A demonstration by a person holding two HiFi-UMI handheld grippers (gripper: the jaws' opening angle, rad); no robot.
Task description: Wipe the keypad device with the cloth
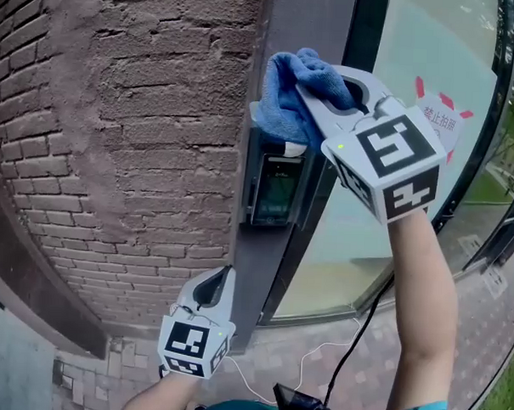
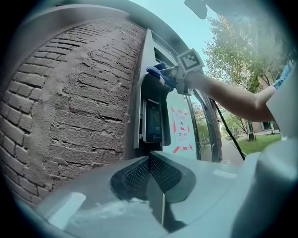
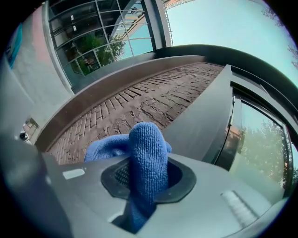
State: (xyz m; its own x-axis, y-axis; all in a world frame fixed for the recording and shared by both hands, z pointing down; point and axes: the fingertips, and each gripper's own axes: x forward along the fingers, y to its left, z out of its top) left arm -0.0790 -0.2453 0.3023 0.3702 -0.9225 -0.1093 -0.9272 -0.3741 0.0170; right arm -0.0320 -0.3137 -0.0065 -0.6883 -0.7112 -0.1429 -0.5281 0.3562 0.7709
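Hidden: the top edge of the device (image 1: 277, 188) lies under the cloth (image 1: 292, 91) in the head view; the sticker (image 1: 444, 115) on the glass (image 1: 417, 45) is partly covered by the right gripper's marker cube
Hard to make out: the device's face is dark and no single keys show; from the left gripper view it reads as a dark screen with one small round button below it
Cut off: the cloth's lower end drops between the jaws and out of sight in the right gripper view; the cable (image 1: 353, 340) runs off the bottom edge of the head view
Counts: one device, one cloth, two grippers, one sticker, one cable
Device: fixed upright on the grey post (image 1: 290, 23), between the brick wall (image 1: 141, 135) and the glass
Cloth: blue, bunched, pressed against the top of the device, with a fold rising above the jaws
Right gripper (image 3: 148, 174): raised on an outstretched arm, jaws pinching the cloth, which fills the gap between them
Left gripper (image 2: 150, 179): low, well below the device and apart from it, jaws pressed together with nothing between them, pointing up at the post
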